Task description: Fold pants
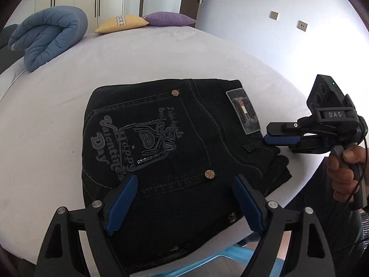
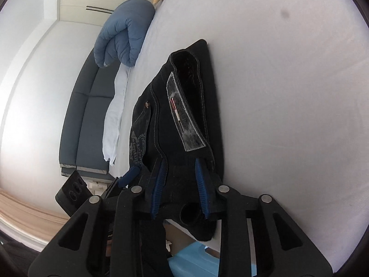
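Black jeans (image 1: pixel 180 143) lie folded in a compact stack on the white bed (image 1: pixel 115 64), back pocket with "Happy Valentine's Day" embroidery facing up and a grey waistband label (image 1: pixel 244 113) at the right. My left gripper (image 1: pixel 184 184) is open, hovering over the stack's near edge. My right gripper (image 1: pixel 267 135) is at the stack's right edge by the waistband. In the right wrist view the right gripper (image 2: pixel 181 168) has its blue pads (image 2: pixel 200 180) on either side of the waistband fabric of the jeans (image 2: pixel 184 106), pinching it.
A rolled blue duvet (image 1: pixel 48 37) lies at the bed's far left, with yellow (image 1: pixel 122 23) and purple (image 1: pixel 168 18) cushions at the far edge. A blue stool (image 1: pixel 221 258) stands below the bed's near edge. A dark sofa (image 2: pixel 92 106) sits beside the bed.
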`<act>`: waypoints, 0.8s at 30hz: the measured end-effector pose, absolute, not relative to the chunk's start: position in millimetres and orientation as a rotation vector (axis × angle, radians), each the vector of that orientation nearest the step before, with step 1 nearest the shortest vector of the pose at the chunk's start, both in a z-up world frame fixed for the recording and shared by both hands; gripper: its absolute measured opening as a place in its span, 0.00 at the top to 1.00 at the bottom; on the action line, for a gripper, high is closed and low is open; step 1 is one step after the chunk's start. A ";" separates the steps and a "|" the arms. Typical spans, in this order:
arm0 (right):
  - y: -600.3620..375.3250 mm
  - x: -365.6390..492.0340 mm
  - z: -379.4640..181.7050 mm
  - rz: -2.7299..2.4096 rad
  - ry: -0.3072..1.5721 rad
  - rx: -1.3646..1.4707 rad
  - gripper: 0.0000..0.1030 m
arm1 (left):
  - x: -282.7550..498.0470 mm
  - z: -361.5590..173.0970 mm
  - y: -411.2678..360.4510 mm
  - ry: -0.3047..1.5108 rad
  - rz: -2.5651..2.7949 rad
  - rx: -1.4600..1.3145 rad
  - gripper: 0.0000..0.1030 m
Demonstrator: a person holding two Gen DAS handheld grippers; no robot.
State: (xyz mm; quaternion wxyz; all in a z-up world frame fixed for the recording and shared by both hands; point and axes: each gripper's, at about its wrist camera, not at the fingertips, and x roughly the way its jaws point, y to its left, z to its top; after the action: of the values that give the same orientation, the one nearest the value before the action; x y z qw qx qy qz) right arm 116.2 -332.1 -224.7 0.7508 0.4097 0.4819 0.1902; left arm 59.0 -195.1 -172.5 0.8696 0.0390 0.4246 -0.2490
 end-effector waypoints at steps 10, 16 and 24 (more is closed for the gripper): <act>-370.7 120.9 -203.1 0.281 1.000 0.945 0.27 | 121.6 -143.9 -72.6 0.926 -0.389 -0.200 0.09; -362.4 164.5 -213.7 0.307 1.121 0.877 0.27 | 170.2 -191.5 -71.8 1.163 -0.465 -0.231 0.10; -356.2 195.1 -222.0 0.333 1.166 0.870 0.40 | 172.9 -200.7 -95.1 1.201 -0.507 -0.196 0.10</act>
State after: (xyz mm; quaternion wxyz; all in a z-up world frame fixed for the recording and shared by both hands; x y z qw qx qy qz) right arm 195.1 -356.2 -222.0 0.7343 0.3957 0.5303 0.1513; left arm 172.9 -95.1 -200.7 0.7906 -0.0909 0.5580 -0.2353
